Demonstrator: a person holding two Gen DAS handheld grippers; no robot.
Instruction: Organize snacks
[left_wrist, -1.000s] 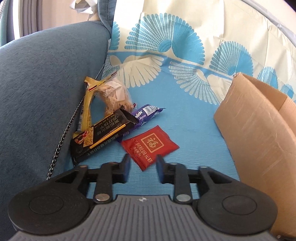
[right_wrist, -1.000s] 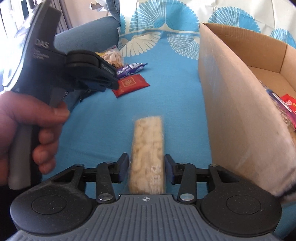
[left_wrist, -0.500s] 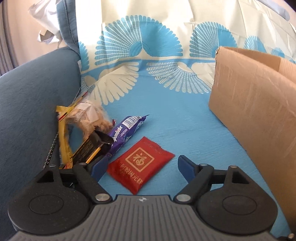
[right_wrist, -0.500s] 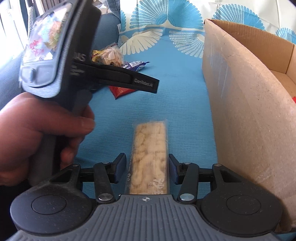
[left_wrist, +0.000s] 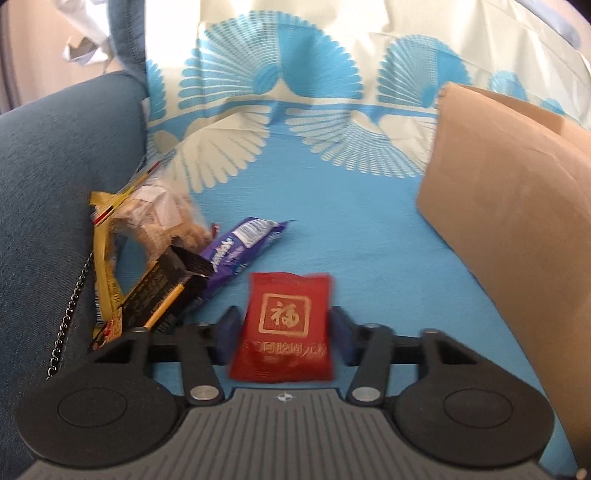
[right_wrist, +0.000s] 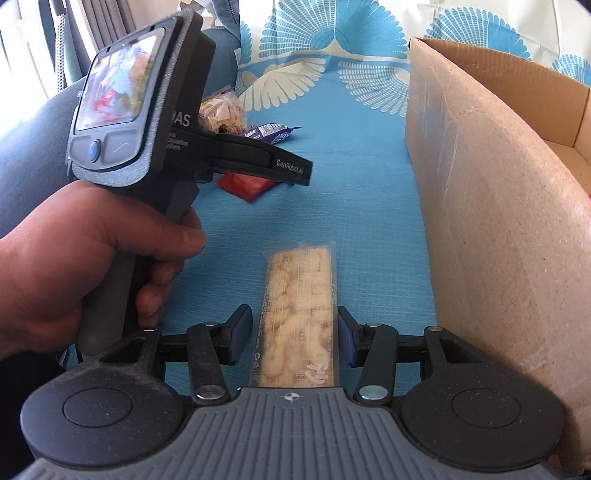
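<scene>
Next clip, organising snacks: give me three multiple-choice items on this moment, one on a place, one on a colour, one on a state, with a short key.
1. The cardboard box in the left wrist view stands:
A. at the right
B. at the left
C. behind the armrest

2. The packet between the left gripper fingers is:
A. purple
B. red
C. black

3. The pale snack bar at the right gripper lies:
A. inside the box
B. between its fingers
C. on the armrest

Key: A, its wall fills the right edge; B, red wrapper with a gold emblem; B, fingers flank both its sides.
</scene>
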